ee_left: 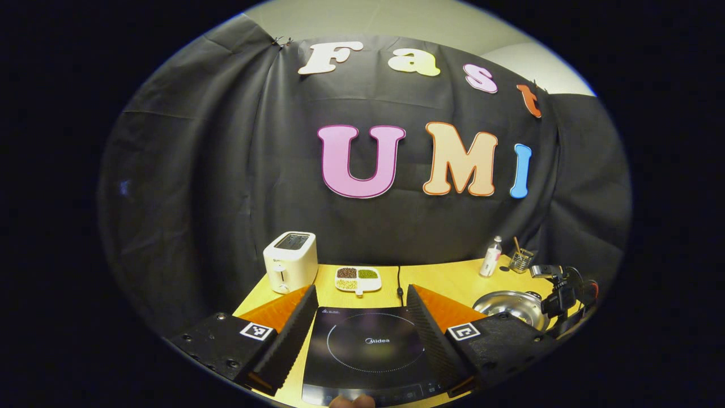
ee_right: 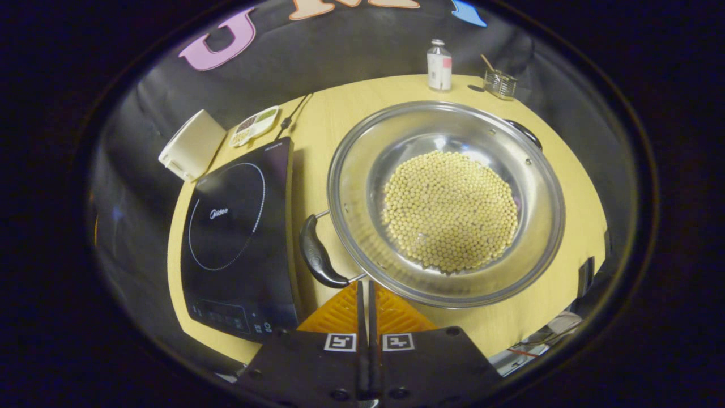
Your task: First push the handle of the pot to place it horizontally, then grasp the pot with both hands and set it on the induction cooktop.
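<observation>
- Left tool (ee_left: 360, 331) fingers spread wide, empty, over 1 induction cooktop (ee_left: 368, 351).
- Right tool (ee_right: 366, 300) fingers pressed together, empty, tips just below 1 black handle (ee_right: 318, 253).
- 1 pot (ee_right: 447, 198) of beans, 3 o'clock of cooktop.
- Far: 1 toaster (ee_left: 290, 260), 1 bottle (ee_right: 439, 65).
- Yellow worktop (ee_right: 340, 119).

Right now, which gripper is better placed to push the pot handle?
Right. The right gripper, fingers together, sits just short of the pot's near handle. The left gripper is open over the induction cooktop, away from the pot.
</observation>
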Motion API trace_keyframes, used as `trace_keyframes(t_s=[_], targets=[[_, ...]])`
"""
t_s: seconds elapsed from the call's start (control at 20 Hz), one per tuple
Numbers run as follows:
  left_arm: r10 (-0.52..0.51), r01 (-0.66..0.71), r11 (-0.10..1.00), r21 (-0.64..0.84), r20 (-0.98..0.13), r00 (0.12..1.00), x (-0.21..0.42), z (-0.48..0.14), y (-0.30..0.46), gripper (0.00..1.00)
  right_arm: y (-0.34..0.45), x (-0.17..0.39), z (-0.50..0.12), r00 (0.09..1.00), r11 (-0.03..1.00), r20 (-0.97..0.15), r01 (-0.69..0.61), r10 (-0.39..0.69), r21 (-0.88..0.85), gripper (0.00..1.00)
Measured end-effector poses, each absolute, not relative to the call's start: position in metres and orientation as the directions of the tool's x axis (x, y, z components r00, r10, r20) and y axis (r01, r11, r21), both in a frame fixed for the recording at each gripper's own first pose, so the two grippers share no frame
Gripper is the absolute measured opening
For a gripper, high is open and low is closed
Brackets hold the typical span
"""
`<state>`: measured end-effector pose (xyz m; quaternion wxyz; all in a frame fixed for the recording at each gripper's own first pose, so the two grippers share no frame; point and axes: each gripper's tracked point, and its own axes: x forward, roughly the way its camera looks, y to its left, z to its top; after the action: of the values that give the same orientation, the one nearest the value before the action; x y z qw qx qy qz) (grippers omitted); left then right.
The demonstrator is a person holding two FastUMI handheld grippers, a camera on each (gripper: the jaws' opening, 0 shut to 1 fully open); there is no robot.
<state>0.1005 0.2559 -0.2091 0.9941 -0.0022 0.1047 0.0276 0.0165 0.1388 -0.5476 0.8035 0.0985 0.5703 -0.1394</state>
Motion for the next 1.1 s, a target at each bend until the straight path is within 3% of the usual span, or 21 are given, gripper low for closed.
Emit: trace_keyframes(t_s=[0.4, 0.6, 0.9, 1.1], targets=[[0.047, -0.044, 0.999, 0.018, -0.212, 0.976, 0.091, -0.205, 0.254, 0.96, 0.153, 0.045, -0.557, 0.316, 0.890, -0.944, 0.452, -0.093, 0.064, 0.02], [0.041, -0.036, 0.999, 0.027, -0.207, 0.977, 0.087, -0.201, 0.252, 0.96, 0.162, 0.048, -0.555, 0.325, 0.889, -0.944, 0.448, -0.061, 0.097, 0.03], [-0.012, 0.014, 1.000, 0.003, -0.246, 0.969, 0.085, -0.210, 0.225, 0.96, 0.149, 0.050, -0.520, 0.440, 0.902, -0.898, 0.391, -0.006, 0.185, 0.02], [-0.068, 0.065, 0.998, -0.020, -0.306, 0.950, 0.090, -0.229, 0.190, 0.93, 0.089, 0.046, -0.495, 0.513, 0.936, -0.854, 0.336, -0.089, 0.104, 0.02]])
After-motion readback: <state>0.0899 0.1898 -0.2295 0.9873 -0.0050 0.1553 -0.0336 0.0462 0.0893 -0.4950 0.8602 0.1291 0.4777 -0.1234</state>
